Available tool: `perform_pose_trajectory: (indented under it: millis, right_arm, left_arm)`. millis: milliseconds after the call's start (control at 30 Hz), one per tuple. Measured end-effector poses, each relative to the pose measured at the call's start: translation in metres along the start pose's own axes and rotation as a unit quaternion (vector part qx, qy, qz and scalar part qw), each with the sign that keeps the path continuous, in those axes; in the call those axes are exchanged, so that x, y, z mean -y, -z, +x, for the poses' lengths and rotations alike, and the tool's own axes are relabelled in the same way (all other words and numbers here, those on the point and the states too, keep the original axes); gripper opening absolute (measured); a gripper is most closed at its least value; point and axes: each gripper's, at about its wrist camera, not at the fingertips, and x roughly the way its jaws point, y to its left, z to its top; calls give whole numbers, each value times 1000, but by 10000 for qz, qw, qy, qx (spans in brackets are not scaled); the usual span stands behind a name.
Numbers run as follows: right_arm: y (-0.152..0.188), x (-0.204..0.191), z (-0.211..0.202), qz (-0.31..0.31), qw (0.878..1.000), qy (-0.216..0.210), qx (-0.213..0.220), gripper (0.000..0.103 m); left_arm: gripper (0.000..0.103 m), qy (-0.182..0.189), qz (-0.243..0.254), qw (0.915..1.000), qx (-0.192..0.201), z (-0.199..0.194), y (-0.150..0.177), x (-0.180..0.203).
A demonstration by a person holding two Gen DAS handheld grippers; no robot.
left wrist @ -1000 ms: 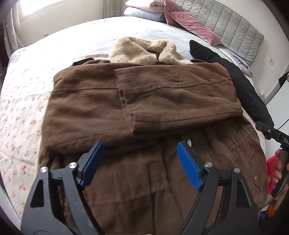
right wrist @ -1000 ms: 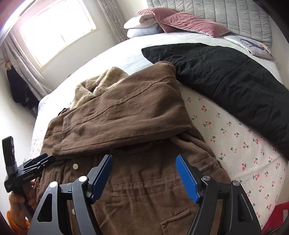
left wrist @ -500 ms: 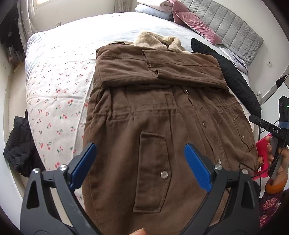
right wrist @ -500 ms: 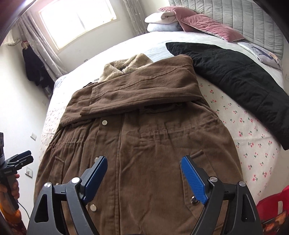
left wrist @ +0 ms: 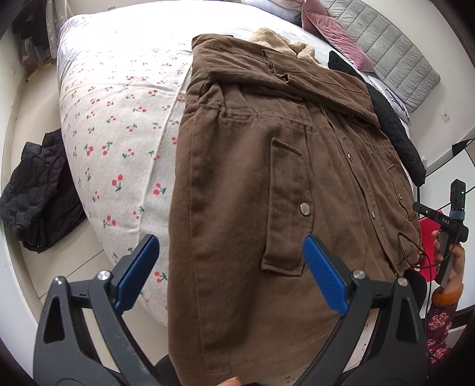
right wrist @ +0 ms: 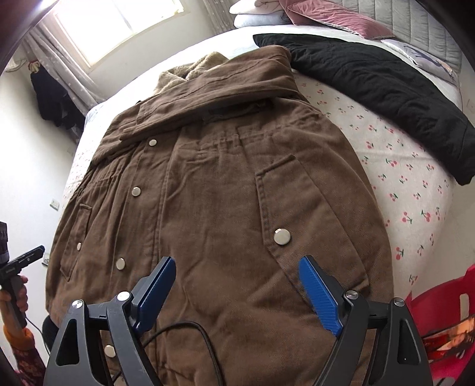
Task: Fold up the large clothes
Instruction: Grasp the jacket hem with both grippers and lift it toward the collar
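A large brown coat (left wrist: 255, 184) with a beige fleece collar (left wrist: 285, 44) lies front up on the bed, sleeves folded across its chest; it also shows in the right wrist view (right wrist: 213, 190). Its hem hangs over the bed's near edge. My left gripper (left wrist: 231, 267) is open and empty, above the hem's left corner beside a snap pocket (left wrist: 291, 207). My right gripper (right wrist: 237, 291) is open and empty above the hem's right part, near the other pocket (right wrist: 285, 213).
The bed (left wrist: 118, 124) has a cherry-print sheet. A black quilted coat (right wrist: 386, 89) lies on its right side. Another dark garment (left wrist: 35, 190) lies on the floor at left. Pillows (right wrist: 311, 14) are at the head. A red stool (right wrist: 439, 320) stands at right.
Both grippers have pulled back from the folded sleeves toward the coat's hem at the foot of the bed. Both stayed open.
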Motion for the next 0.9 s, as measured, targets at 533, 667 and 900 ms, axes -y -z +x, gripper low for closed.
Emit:
perform_pose_trajectory:
  millis: [533,667,900]
  right_arm:
    - [30,92,-20,987,9932,-608,75,86]
    - [35,113,-27,1254,9897,-627,286,86]
    - [39,142,-23,1632,9812,-919,457,86]
  left_arm:
    - [97,1087,-480,9924,-309,8,40,-38]
    - [97,1159,-568,9908,-416,14,46,-45]
    - [93,1313,-534,9890,-416,19,52,-50]
